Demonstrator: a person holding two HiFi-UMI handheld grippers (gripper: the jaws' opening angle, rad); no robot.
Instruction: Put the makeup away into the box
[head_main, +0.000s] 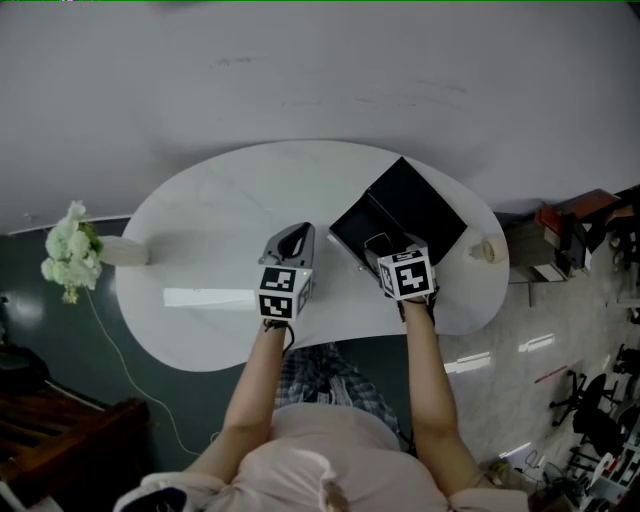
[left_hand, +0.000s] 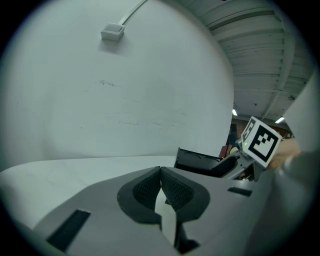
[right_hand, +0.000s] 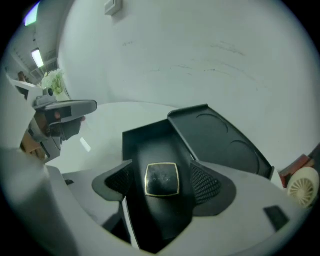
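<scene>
Right gripper (right_hand: 162, 184) gapes wide above the open box (right_hand: 142, 142) at the table's (head_main: 220, 200) right. The compact (right_hand: 162, 179) seemingly lies inside. Left gripper (left_hand: 161, 187) is pinched together, empty.

Right tool (right_hand: 162, 183) jaws apart over gold-rimmed compact (right_hand: 162, 178) in open black box (right_hand: 144, 144).

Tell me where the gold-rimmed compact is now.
In the right gripper view the compact lies inside the open black box, between the right gripper's parted jaws, touching neither.

White oval table (head_main: 200, 215) — pale wall (head_main: 300, 60), flowers (head_main: 68, 250).
</scene>
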